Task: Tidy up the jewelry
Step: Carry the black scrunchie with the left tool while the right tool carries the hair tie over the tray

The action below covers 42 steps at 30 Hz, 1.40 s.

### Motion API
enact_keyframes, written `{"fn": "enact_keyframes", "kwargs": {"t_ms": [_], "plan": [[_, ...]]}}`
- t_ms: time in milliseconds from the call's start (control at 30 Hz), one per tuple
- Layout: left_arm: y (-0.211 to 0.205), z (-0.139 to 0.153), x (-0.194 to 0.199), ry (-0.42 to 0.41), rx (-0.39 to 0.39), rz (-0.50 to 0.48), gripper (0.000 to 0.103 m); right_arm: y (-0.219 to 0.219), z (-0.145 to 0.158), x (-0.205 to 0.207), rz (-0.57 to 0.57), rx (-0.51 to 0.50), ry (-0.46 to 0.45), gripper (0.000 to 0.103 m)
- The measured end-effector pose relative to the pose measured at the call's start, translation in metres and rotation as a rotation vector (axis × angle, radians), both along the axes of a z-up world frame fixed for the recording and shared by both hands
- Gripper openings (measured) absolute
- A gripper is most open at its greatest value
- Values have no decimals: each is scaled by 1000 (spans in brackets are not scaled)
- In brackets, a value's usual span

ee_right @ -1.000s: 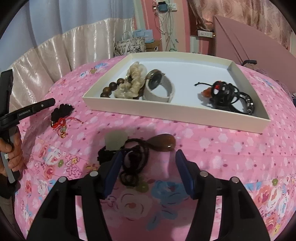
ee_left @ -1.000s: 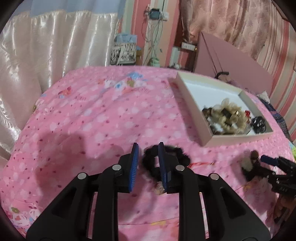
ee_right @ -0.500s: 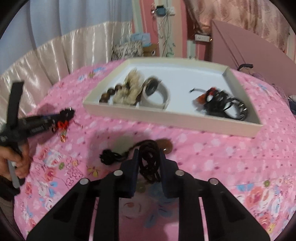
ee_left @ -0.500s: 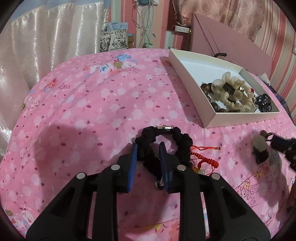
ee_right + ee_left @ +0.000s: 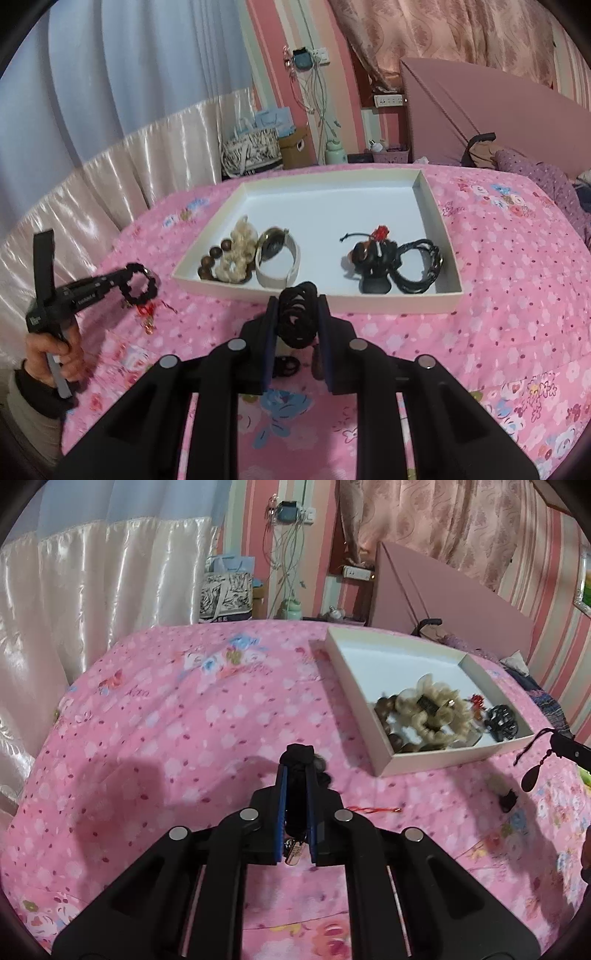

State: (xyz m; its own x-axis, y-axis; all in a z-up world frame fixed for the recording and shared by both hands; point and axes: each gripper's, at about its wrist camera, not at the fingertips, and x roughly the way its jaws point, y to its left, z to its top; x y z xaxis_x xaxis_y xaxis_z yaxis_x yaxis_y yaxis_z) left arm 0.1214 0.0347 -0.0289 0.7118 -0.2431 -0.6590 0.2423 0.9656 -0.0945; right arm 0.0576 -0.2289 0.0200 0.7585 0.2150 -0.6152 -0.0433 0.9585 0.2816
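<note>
We note the left hand-held gripper (image 5: 295, 771) clenched on a black bracelet (image 5: 140, 286), lifted above the bed (image 5: 184, 720). The right hand-held gripper (image 5: 297, 306) grips a black cord necklace (image 5: 297, 317), raised just before the tray (image 5: 448, 236).

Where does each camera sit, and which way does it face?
Left wrist: on the left tongs, facing along them across the pink bedspread; they pinch a black bracelet.
Right wrist: on the right tongs, facing the tray; they pinch a black cord; the left hand shows.
Shared: tray, bedspread.
</note>
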Motion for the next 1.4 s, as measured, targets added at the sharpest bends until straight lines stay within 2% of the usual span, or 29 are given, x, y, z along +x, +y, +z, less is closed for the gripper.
{"fn": "enact_keyframes", "kwargs": {"t_ms": [300,500,600,700,833,967,1100,1267,1400], "plan": [[-32,35,-3,-55,-20,-68,7,-21,22,7,-17,30,-65,20],[-65,66,5,-104,-41,-121,7,-27,33,32,1,79,-109,20],[-83,69,15,-101,-61,-141,7,-24,32,48,26,108,-119,20],[-100,62,28,-88,-70,-152,7,-19,25,67,53,128,-105,20],[-120,35,49,-36,-60,-151,7,-12,6,88,65,116,-72,20],[-129,3,62,-4,-26,-134,7,-5,-19,98,48,59,-43,20],[-132,-24,74,50,-8,-132,7,8,-32,97,27,-63,-35,20],[-139,-35,77,37,35,-113,7,16,-49,102,7,-136,-15,20],[-134,-37,77,42,16,-89,8,11,-48,96,-36,-145,-38,22]]}}
